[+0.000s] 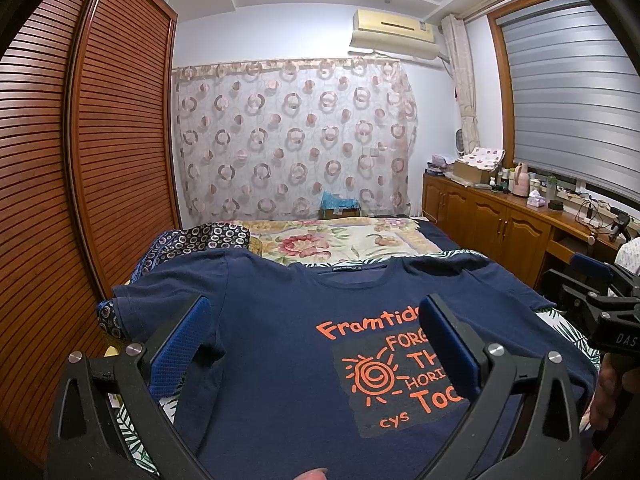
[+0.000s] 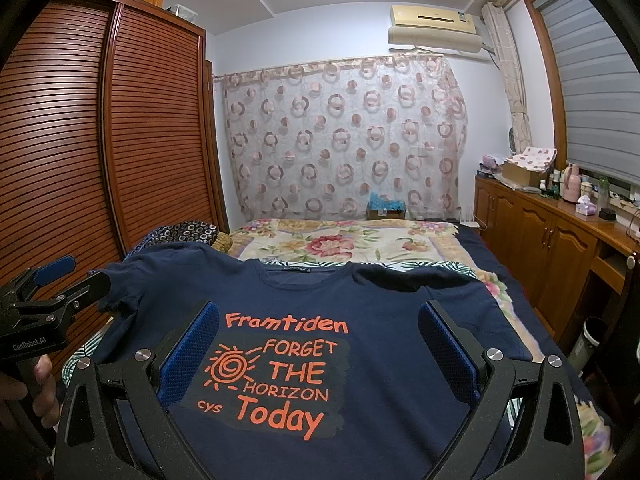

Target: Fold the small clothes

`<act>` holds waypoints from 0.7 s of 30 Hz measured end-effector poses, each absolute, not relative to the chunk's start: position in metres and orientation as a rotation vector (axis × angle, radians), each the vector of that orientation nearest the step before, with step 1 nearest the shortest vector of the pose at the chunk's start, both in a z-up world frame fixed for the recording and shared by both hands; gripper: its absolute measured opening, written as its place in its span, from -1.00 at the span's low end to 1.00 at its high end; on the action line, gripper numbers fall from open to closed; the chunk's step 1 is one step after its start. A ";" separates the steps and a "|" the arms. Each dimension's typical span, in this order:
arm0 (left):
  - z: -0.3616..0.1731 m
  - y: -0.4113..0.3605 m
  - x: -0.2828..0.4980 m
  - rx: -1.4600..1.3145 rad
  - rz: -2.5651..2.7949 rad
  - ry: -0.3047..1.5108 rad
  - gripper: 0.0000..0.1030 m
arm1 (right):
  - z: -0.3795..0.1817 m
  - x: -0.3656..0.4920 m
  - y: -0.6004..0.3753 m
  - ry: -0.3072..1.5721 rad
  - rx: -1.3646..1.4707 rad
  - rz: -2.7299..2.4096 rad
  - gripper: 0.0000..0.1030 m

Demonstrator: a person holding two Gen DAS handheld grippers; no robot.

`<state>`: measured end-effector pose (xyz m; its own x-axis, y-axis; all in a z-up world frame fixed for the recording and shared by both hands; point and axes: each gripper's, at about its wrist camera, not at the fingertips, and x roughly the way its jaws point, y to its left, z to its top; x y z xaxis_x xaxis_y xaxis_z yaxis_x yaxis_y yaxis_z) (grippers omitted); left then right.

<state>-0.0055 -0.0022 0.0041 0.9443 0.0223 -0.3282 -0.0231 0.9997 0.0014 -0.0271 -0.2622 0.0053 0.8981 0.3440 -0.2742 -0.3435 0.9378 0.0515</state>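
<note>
Holding both tools above the bed [image 2: 516, 292], I look down the length of a navy T-shirt [image 2: 384, 360] that lies spread flat, print side up, with its collar [image 2: 304, 274] pointing away from me and its hem nearest me. My left hand-held gripper [image 1: 312, 344] has its blue pads spread wide with nothing between them, and it hangs over the left half of the shirt, with the left sleeve [image 1: 160, 304] just beyond its left finger. My right hand-held gripper [image 2: 318, 348] is spread just as wide and empty, framing the orange print [image 2: 276, 376] in the middle of the chest.

The shirt's long axis runs straight away from me, from hem to collar, so both tools point along it. The left sleeve lies nearer my left tool, and the right sleeve [image 2: 460, 288] nearer my right; that side looks a bit rumpled at the shoulder. No fold looks started yet. I judge the first fold will want each tool to take the sleeve or edge on its own side, and neither is touching cloth yet as far as I can tell.
</note>
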 end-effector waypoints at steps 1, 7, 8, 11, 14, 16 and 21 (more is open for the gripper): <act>0.004 -0.002 -0.006 -0.002 0.023 0.334 1.00 | 0.006 -0.028 -0.262 0.284 0.002 0.356 0.94; 0.004 -0.003 -0.006 -0.001 0.023 0.333 1.00 | 0.006 -0.028 -0.261 0.284 0.001 0.356 0.94; 0.004 -0.002 -0.006 -0.001 0.023 0.333 1.00 | 0.006 -0.028 -0.261 0.283 0.001 0.356 0.94; 0.004 -0.003 -0.006 -0.001 0.024 0.332 1.00 | 0.006 -0.028 -0.261 0.283 0.002 0.356 0.94; 0.004 -0.003 -0.006 0.000 0.024 0.332 1.00 | 0.006 -0.028 -0.261 0.283 0.002 0.355 0.94; 0.004 -0.003 -0.006 0.000 0.023 0.332 1.00 | 0.006 -0.028 -0.261 0.283 0.002 0.355 0.94; 0.004 -0.004 -0.007 0.000 0.024 0.332 1.00 | 0.006 -0.028 -0.261 0.283 0.003 0.355 0.94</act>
